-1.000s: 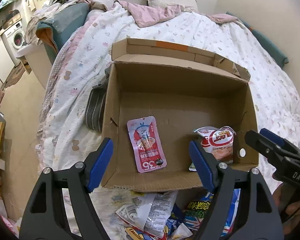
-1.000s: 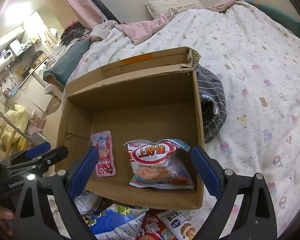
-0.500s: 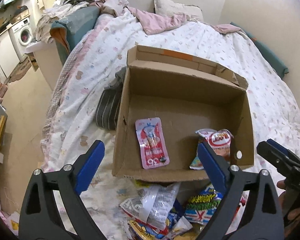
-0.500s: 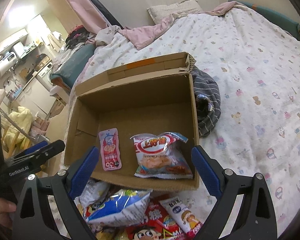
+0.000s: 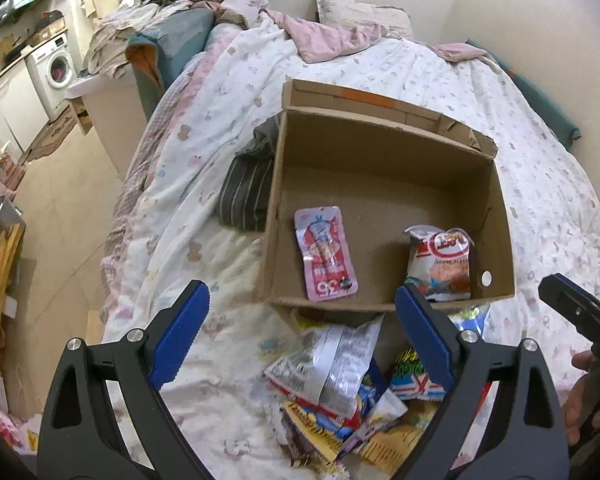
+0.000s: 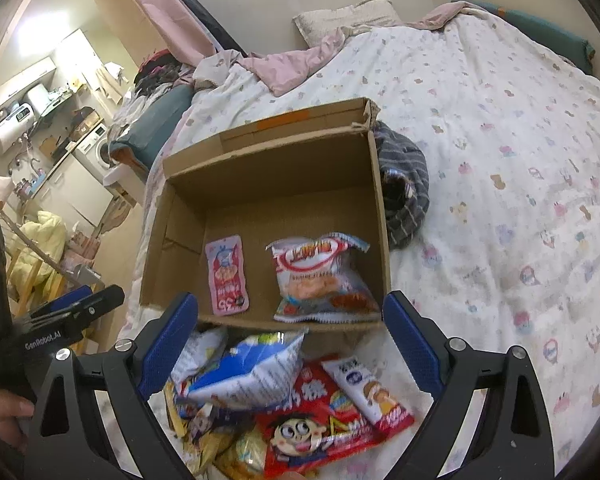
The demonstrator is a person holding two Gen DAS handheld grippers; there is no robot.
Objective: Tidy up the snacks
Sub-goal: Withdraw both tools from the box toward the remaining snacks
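A plain brown cardboard box (image 6: 380,220) with an orange strip on its far flap is seen. A pink sachet (image 6: 226,276) and a white-and-red shrimp-flake bag (image 6: 320,276) are shown inside. A dark grey, pale-striped cloth (image 6: 406,192) is seen on white bedding (image 6: 500,160) printed with small pastel figures.

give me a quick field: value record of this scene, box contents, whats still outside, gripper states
setting: bed with patterned quilt
container: open cardboard box on the bed
in box: pink flat packet on the left, shrimp flakes bag on the right
outside box: pile of snack bags in front of the near wall
beside box: dark striped cloth
left gripper: open, empty, above the pile
right gripper: open, empty, above the pile
task status: two snacks boxed, pile not yet boxed
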